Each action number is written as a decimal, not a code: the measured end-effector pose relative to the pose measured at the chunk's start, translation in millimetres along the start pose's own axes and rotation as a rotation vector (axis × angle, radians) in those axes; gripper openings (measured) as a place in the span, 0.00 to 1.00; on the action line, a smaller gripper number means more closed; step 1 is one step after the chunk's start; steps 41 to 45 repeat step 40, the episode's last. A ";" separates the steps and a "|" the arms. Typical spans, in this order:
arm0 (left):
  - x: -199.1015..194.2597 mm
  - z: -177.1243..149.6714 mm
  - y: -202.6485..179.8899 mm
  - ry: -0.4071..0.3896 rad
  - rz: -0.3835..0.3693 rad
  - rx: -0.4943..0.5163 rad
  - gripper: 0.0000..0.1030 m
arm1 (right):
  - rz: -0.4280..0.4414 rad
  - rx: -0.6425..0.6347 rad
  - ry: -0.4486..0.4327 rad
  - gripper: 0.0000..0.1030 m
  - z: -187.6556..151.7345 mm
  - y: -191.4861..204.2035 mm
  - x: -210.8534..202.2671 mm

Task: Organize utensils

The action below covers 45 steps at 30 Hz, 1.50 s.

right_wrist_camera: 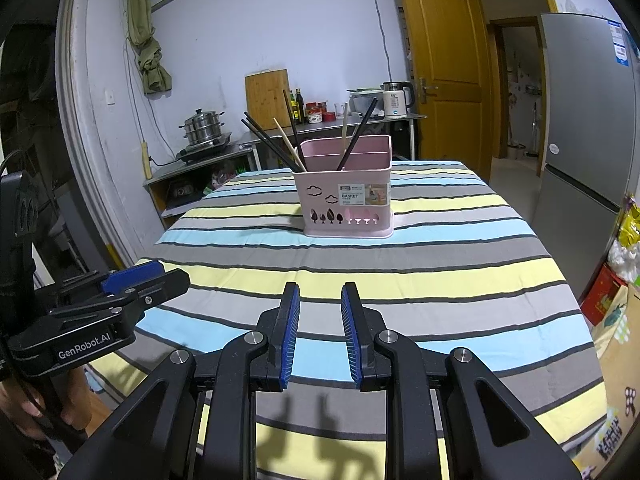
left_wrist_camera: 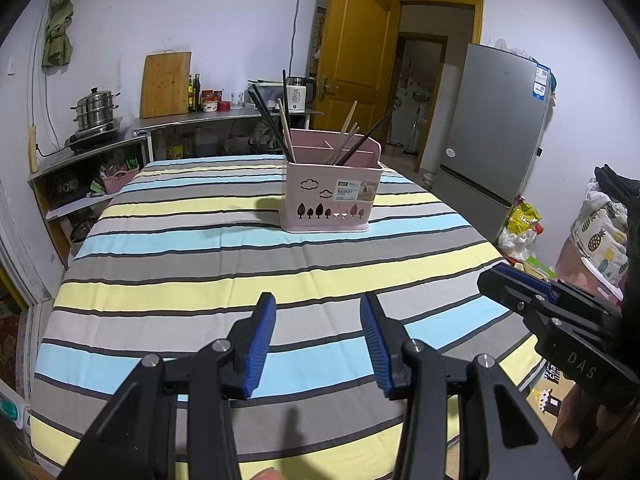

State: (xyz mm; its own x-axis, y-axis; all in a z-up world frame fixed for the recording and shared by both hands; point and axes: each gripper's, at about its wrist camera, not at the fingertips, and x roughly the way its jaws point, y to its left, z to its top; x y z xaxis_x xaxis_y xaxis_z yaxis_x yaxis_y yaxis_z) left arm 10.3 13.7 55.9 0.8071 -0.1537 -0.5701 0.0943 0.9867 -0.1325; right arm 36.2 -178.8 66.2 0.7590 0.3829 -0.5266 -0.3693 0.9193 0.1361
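Striped cloth in yellow, blue and grey covers the desk (left_wrist_camera: 168,288), and both grippers hang over its near edge. Left gripper (left_wrist_camera: 318,344): jaws standing apart with bare cloth showing between the blue pads, nothing gripped. Right gripper (right_wrist_camera: 320,334): jaws parted too, a narrower gap, again only cloth between the pads and nothing held. From the right wrist view the left one juts in at the left edge, a hand (right_wrist_camera: 24,404) wrapped round its handle low in the corner; from the left wrist view the right one pokes in at the right edge.

Further up the cloth, well away from both grippers, stands the pink basket (left_wrist_camera: 330,196), upright, a paper label on its front and little tree and cloud cut-outs in the wall. Black chopsticks (left_wrist_camera: 266,120) lean out of its left end, pale wooden chopsticks (left_wrist_camera: 286,130) just beside them, and more sticks, wooden and one dark, tilt out on the right side. No loose utensils lie on the cloth between grippers and basket.

Beyond the desk, a steel counter (left_wrist_camera: 224,120) runs along the wall, carrying a steamer pot (left_wrist_camera: 96,108), a cutting board (left_wrist_camera: 166,84) propped upright, bottles and a kettle (left_wrist_camera: 298,94). Off right, an open wooden door (left_wrist_camera: 356,48) and a grey fridge (left_wrist_camera: 492,132).
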 end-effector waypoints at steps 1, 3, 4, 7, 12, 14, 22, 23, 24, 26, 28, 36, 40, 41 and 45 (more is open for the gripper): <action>-0.2 0.2 -0.9 0.001 -0.002 0.000 0.44 | 0.001 0.000 0.000 0.21 -0.3 -0.2 0.4; -0.4 -0.2 -1.2 0.002 -0.003 0.000 0.44 | 0.000 0.000 0.002 0.21 -0.1 -0.2 -0.1; -0.5 -0.3 -1.2 0.003 -0.002 0.001 0.44 | 0.001 0.001 0.004 0.21 -0.2 0.0 -0.5; -0.4 -0.8 -1.0 0.006 -0.004 0.000 0.44 | 0.002 0.000 0.006 0.21 0.0 0.3 -0.7; -0.3 -0.6 -0.1 0.006 -0.002 -0.006 0.44 | 0.001 0.000 0.006 0.21 -0.1 0.5 -1.0; 0.5 -0.6 -0.6 0.005 0.002 -0.006 0.44 | 0.001 0.000 0.007 0.21 -0.1 0.5 -0.9; 1.3 -3.3 -3.0 0.015 0.015 -0.008 0.45 | 0.000 -0.003 0.012 0.21 -0.2 2.2 1.1; 1.4 -3.6 -3.0 0.016 0.012 -0.009 0.45 | 0.000 -0.003 0.012 0.21 -0.1 2.2 1.0; 1.5 -3.8 -2.8 0.017 0.007 -0.012 0.45 | 0.000 -0.003 0.012 0.21 -0.1 2.2 1.0; 2.0 -3.9 -2.6 0.021 0.001 -0.017 0.45 | 0.000 -0.002 0.013 0.21 -0.1 2.2 1.2; 1.9 -5.0 -2.6 0.022 -0.004 -0.017 0.45 | -0.001 -0.003 0.014 0.21 0.0 2.9 2.0; 1.3 -6.5 -4.7 0.021 -0.007 -0.013 0.45 | -0.001 -0.004 0.014 0.21 0.1 2.8 2.0; 1.7 -6.9 -6.2 0.022 -0.005 -0.011 0.45 | -0.003 -0.005 0.014 0.21 -0.3 2.1 3.0; 1.7 -6.9 -6.2 0.022 -0.005 -0.011 0.45 | -0.003 -0.005 0.014 0.21 -0.3 2.1 3.0; 1.7 -6.9 -6.2 0.022 -0.005 -0.011 0.45 | -0.003 -0.005 0.014 0.21 -0.3 2.1 3.0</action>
